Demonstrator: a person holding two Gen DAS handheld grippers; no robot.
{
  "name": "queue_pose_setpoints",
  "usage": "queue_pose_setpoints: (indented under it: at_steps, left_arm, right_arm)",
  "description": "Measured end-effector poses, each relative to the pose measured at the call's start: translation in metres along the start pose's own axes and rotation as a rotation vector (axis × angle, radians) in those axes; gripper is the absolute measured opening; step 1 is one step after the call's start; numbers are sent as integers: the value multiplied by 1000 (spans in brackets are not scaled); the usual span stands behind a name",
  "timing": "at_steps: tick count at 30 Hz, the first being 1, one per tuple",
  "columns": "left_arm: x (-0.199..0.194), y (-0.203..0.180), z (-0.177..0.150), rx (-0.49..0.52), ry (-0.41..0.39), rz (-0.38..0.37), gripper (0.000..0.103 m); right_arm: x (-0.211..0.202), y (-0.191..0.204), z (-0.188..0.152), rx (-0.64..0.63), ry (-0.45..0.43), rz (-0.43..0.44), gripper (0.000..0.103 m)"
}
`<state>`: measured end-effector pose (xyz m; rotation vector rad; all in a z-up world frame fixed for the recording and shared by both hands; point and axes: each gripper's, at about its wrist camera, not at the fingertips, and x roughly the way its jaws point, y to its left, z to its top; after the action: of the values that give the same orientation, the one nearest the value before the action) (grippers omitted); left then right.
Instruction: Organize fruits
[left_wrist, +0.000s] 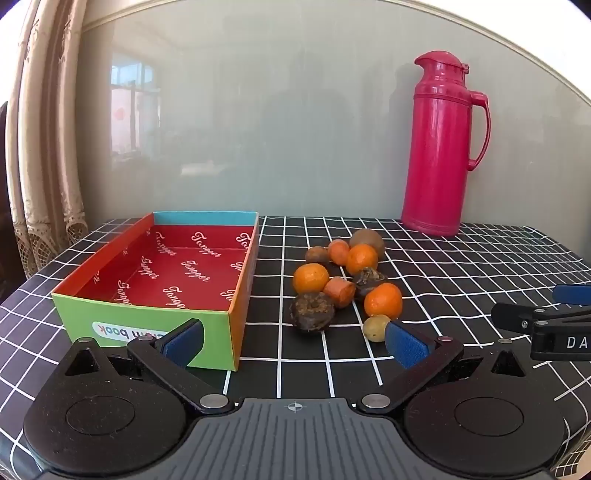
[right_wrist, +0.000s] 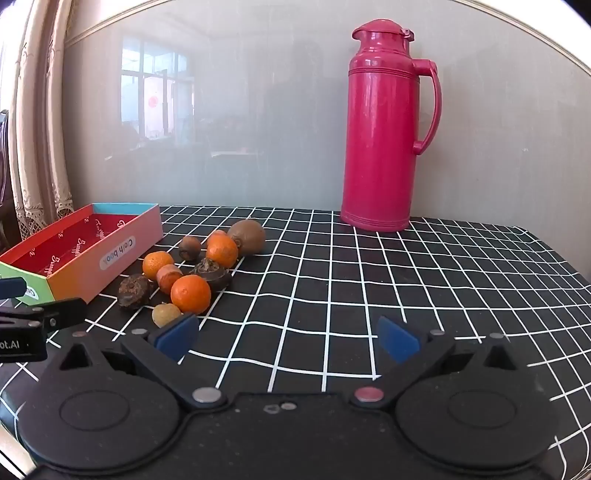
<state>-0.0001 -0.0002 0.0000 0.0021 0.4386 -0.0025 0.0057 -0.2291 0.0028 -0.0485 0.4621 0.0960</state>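
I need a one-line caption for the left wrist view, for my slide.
Open left gripper faces an empty colourful box and a fruit pile on a checked tablecloth.

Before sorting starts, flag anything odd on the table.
Nothing spilled or tipped. The box holds nothing; the fruit pile lies loose beside it. Two dark, shrivelled fruits look spoiled.

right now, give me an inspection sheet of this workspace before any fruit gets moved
surface: table under a black checked cloth, flat.
job's things: box open and empty, to the left; fruit pile beside it on the cloth, none boxed: oranges, a kiwi, dark shrivelled fruits.
clutter: pink thermos upright behind the pile.
grippers: left gripper and right gripper both open, holding nothing.
cables: nothing seen.
surroundings: glossy wall panel, curtain at left.
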Motion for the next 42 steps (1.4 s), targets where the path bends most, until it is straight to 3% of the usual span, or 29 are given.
queue_pose_setpoints:
  at_steps: [42]
  left_arm:
    - [-1, 0, 2, -9, 0, -15, 103]
  right_arm:
    - [2, 0, 0, -8, 8, 2, 103]
